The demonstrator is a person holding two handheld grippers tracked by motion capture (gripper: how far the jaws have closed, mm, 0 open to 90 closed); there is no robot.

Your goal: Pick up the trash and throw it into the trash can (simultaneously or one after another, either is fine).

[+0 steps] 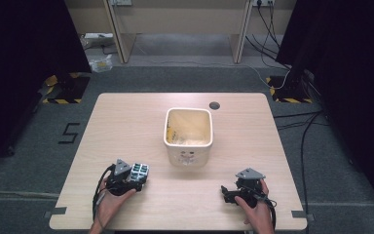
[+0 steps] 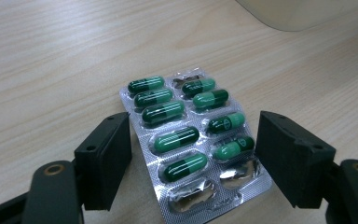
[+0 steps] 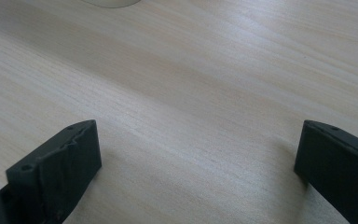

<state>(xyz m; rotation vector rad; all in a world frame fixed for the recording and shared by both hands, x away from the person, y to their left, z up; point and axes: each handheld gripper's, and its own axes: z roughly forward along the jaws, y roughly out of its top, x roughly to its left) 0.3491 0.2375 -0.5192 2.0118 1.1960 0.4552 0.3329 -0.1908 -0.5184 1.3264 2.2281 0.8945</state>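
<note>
Silver foil blister pack of green capsules flat on light wood-grain table, near the front-left part, left of and nearer than the cream square plastic bin at table centre. Several pockets at the near end of the pack crushed and empty, one more at the far end.

Left gripper low over the pack, black jaws spread wide, one on each side of the foil; left jaw just at the foil's edge, right jaw close beside the other edge, contact not clear. Not pinching. In the high view left gripper held by left hand, forearm coming in from the bottom edge, angled up and to the right, grey three-cornered plate on top, pack poking out at the tip.

Right gripper jaws wide apart over bare wood, nothing between them. In the high view right gripper at front-right of table, held by right hand, jaws pointing left, well apart from the pack and the bin. Bin rim at the top edge of both gripper views.
</note>
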